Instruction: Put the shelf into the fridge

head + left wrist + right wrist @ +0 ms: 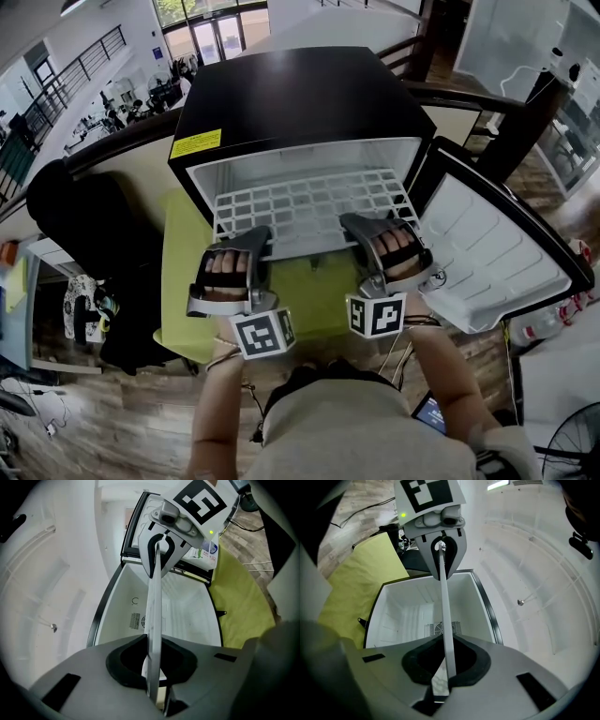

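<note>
Closest to the lens, my left gripper (pixel 258 242) and right gripper (pixel 356 228) each clamp the near edge of the white wire shelf (pixel 309 202), jaws closed narrow on the thin grid, which each gripper view shows edge-on as a pale strip running straight out between the pads. The shelf lies flat and level in the mouth of the black fridge (pixel 281 94). Its long axis runs left to right across the opening, its far edge points into the white cavity, and its near edge juts out past the front, where I hold it towards either end. Most of the grid already sits inside the walls. The fridge door (pixel 487 267) hangs wide open on my right, its white inner lining facing up. The fridge stands on a yellow-green surface (pixel 183 272), with wooden floor (pixel 112 412) below.
</note>
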A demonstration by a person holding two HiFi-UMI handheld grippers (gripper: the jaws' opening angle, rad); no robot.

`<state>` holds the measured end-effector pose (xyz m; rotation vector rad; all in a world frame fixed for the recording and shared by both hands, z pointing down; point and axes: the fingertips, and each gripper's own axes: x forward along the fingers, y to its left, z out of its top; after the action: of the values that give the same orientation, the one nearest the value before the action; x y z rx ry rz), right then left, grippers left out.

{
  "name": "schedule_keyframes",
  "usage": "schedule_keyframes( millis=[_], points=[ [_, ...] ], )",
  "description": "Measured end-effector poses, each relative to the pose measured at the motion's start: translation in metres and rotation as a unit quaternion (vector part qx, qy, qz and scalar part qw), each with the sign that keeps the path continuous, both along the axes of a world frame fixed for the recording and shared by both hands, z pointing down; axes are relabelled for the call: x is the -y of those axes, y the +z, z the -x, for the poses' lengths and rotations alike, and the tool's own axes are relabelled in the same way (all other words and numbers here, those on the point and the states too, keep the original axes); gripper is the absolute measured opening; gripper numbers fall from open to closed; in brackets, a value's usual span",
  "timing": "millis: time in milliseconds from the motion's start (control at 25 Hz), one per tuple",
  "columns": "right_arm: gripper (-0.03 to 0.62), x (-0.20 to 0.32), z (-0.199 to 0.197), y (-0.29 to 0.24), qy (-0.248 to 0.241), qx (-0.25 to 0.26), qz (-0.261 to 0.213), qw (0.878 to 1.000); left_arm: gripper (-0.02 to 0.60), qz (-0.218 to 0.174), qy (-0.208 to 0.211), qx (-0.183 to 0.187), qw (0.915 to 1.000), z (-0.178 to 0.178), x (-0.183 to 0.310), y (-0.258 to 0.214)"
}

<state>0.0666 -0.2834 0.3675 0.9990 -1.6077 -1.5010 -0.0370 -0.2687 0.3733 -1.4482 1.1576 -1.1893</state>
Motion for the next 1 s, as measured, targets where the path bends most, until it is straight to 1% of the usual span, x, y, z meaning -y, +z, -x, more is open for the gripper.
schedule_keyframes(
  millis=[240,440,600,800,1000],
  points=[
    [0.038,0.008,0.001,-0.001,0.001,0.005,0.006,1.000,0.041,0.009,0.000,-0.005,0.9999,0.000,0.010,0.001],
    [0.038,0.015,0.003,0.000,-0.001,0.007,0.007,1.000,0.041,0.008,-0.001,-0.010,0.9999,0.002,0.018,0.001],
    [0.038,0.022,0.004,0.002,0.000,0.007,0.010,1.000,0.041,0.008,-0.004,-0.008,0.9999,0.003,0.026,0.003],
    [0.038,0.030,0.005,0.003,0.000,0.009,0.015,1.000,0.041,0.007,-0.003,-0.015,0.9999,0.004,0.035,0.005],
    [0.039,0.035,0.006,0.004,0.001,0.013,0.015,1.000,0.040,0.011,-0.005,-0.013,0.9998,0.003,0.044,0.006]
  ],
)
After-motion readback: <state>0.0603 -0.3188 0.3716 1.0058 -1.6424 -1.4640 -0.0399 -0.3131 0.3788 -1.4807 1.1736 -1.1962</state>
